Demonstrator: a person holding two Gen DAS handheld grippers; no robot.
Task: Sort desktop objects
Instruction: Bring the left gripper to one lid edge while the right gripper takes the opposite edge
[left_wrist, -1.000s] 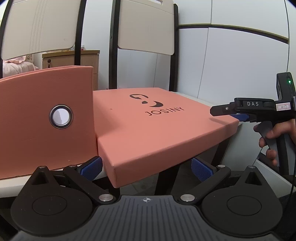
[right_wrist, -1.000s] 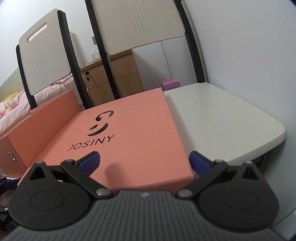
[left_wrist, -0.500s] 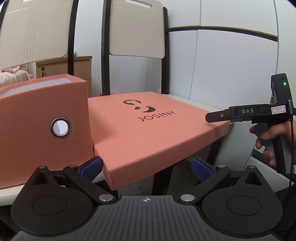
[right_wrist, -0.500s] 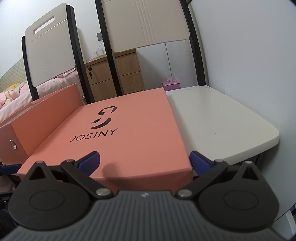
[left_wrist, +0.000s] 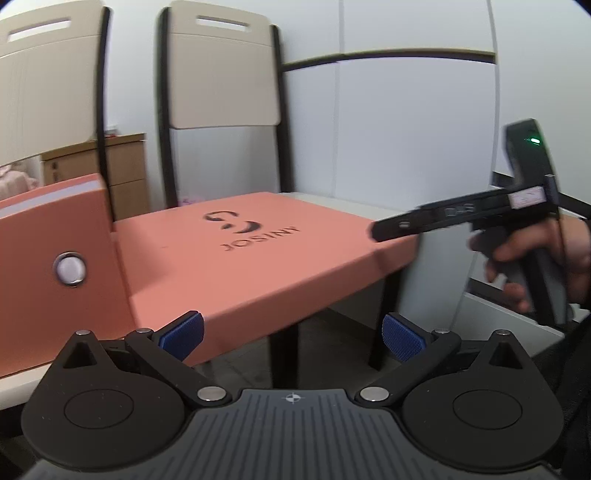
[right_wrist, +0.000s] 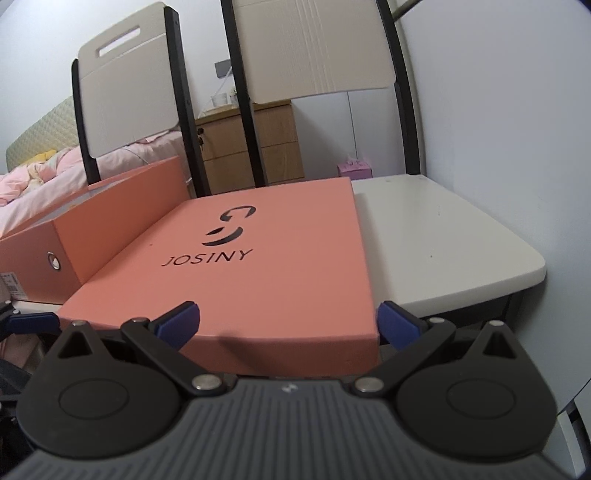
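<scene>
Your left gripper (left_wrist: 291, 328) is spread wide with nothing between its blue pads (left_wrist: 183, 330); the near corner of the lid (left_wrist: 236, 266) sits just ahead of the left pad, and whether they touch cannot be told. Your right gripper (right_wrist: 288, 321) is also wide open, its two pads (right_wrist: 393, 325) flanking the lid's (right_wrist: 266, 258) near edge, one over the top face, one just off the right corner. From the left wrist view, the right gripper (left_wrist: 399, 225) shows blurred at the lid's far right corner, held in your hand (left_wrist: 532, 258).

The lid, salmon with a black JOSINY logo, lies flat on the white table (right_wrist: 443, 243), its near part reaching past the table edge. Just beside it on the left stands the taller box (right_wrist: 122, 218) of the same colour, with a round metal eyelet (left_wrist: 70, 267) in its end wall. Two chairs (right_wrist: 129, 99) stand behind the table; farther back are a wooden cabinet (right_wrist: 273, 147), a small pink box (right_wrist: 354, 170) and a bed (right_wrist: 40, 177) with pink bedding.
</scene>
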